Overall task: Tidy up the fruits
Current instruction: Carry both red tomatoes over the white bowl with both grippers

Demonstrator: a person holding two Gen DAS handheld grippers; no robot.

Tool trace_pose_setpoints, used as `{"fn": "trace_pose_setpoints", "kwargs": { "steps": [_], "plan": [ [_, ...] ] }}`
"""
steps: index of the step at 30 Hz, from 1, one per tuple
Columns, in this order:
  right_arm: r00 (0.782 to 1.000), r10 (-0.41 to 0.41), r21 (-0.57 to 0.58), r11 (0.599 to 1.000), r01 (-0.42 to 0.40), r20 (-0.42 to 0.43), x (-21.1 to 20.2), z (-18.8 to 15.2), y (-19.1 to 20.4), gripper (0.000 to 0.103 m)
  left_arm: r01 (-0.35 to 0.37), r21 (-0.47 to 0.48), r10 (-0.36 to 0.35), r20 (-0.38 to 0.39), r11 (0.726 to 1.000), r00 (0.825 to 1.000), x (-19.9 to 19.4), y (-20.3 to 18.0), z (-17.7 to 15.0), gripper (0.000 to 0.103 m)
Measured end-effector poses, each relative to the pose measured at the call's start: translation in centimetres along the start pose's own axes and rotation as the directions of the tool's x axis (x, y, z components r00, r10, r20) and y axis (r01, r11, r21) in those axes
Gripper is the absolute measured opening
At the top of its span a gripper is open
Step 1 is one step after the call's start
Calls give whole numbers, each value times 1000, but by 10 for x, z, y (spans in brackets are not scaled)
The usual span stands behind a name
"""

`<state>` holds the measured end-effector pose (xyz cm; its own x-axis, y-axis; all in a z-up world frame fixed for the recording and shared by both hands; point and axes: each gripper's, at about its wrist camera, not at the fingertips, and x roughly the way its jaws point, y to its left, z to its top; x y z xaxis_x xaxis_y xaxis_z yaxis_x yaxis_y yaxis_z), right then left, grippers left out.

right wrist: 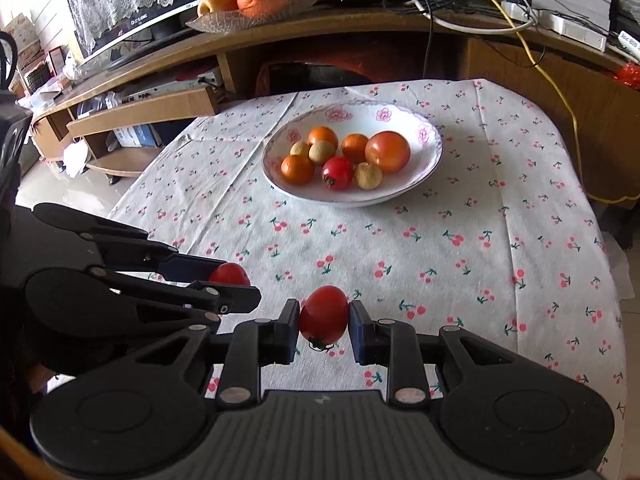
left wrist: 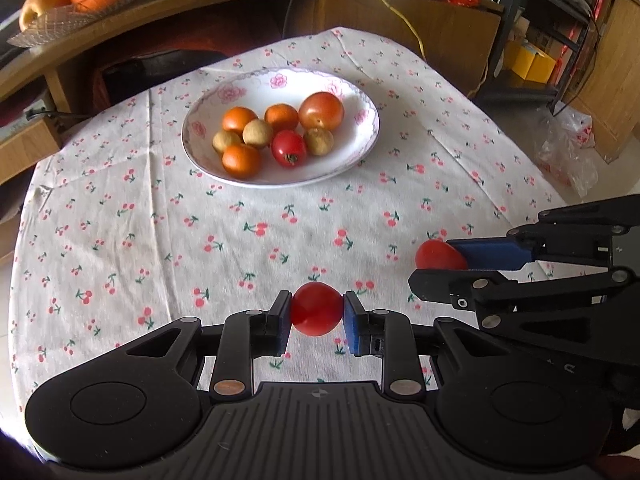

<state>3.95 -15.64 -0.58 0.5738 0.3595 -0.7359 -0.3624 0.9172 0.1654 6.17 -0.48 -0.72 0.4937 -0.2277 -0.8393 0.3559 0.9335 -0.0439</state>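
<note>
Fruits are mostly gathered already in a white floral plate [left wrist: 280, 80] that sits on a table under a cherry-print cloth [left wrist: 160, 220]. The plate holds 8 pieces: 3 small oranges [left wrist: 241, 160], 3 pale tan round fruits [left wrist: 257, 133], 1 small red tomato [left wrist: 288, 148] and 1 larger orange-red tomato [left wrist: 321, 111]. 2 more red tomatoes are outside the plate, on the near side of it and well apart from it, each clamped in a claw above the cloth. The left gripper [left wrist: 317, 312] has its blue pads closed against the sides of one tomato [left wrist: 317, 309]. The right gripper [right wrist: 324, 316] is closed the same way on the other tomato [right wrist: 323, 314], whose green stalk points down. The 2 claws hang side by side, near each other. No loose fruit shows on the cloth around the plate. Judging from this, the job is nearly finished: what remains is to carry these 2 tomatoes forward to the plate and release them among the others, where open space shows along the plate's near and left rim.
</note>
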Motion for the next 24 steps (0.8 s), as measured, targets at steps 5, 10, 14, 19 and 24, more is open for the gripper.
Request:
{"fn": "trace_pose_setpoints", "kwargs": {
  "steps": [5,10,14,19,24],
  "plan": [
    [1000,-10,3,1000,10,16,1,7,-2,27,-8,-5,9,20,1000,1000,-1,1,9,34],
    [999,-21,8,1000,20,50,-1,20,-4,27,-24,-13,25,59,1000,998,-4,3,26,32],
    [996,-28,25,999,26,79,-1,33,-9,27,-33,-27,35,86,999,996,-6,6,39,32],
    [994,-35,41,999,31,107,4,50,-15,27,-46,-34,49,110,998,993,-4,10,56,32],
    [992,-46,51,998,40,121,13,64,-21,27,-56,-36,60,120,998,991,4,15,72,32]
  ]
}}
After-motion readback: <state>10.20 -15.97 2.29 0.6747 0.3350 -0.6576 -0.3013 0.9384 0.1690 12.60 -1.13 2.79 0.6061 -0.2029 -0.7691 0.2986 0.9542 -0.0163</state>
